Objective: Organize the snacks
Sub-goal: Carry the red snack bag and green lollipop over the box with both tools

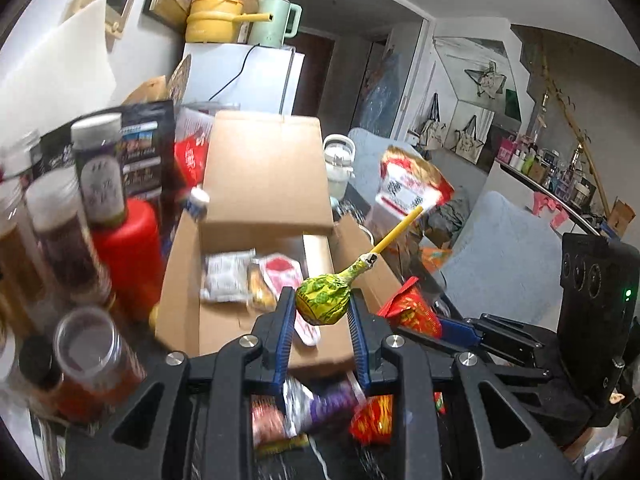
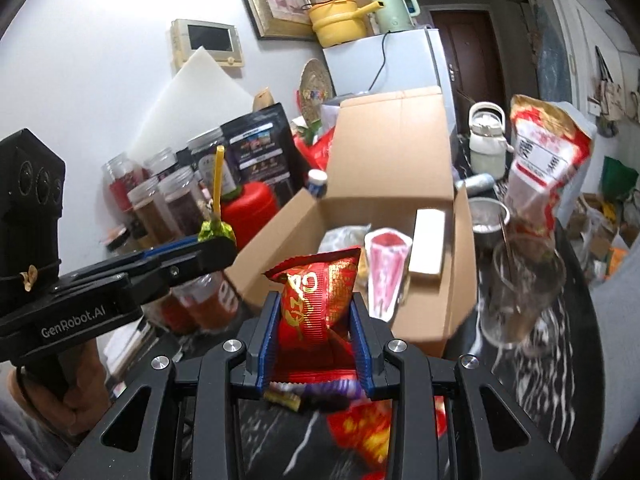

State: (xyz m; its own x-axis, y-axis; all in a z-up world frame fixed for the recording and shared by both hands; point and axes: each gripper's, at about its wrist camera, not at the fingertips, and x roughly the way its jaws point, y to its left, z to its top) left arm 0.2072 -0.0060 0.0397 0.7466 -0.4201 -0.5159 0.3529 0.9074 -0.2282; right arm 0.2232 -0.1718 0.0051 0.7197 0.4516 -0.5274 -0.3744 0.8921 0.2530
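My left gripper [image 1: 322,304] is shut on a green-wrapped lollipop [image 1: 324,300] with a yellow stick, held above the near edge of an open cardboard box [image 1: 224,320]. The lollipop also shows in the right wrist view [image 2: 216,229]. My right gripper [image 2: 314,312] is shut on a red snack packet [image 2: 316,300], held in front of the same box [image 2: 460,248]. In the left wrist view the right gripper and packet [image 1: 412,312] sit just right of the box. Several wrapped snacks [image 1: 228,276] lie inside the box. More loose snacks [image 1: 320,404] lie on the dark table below the grippers.
Jars and a red bottle [image 1: 128,256] crowd the table left of the box. A large red-and-gold bag [image 2: 544,152], a glass [image 2: 520,288], a metal cup [image 2: 490,220] and a white kettle [image 2: 486,140] stand to its right. A white fridge [image 2: 400,64] is behind.
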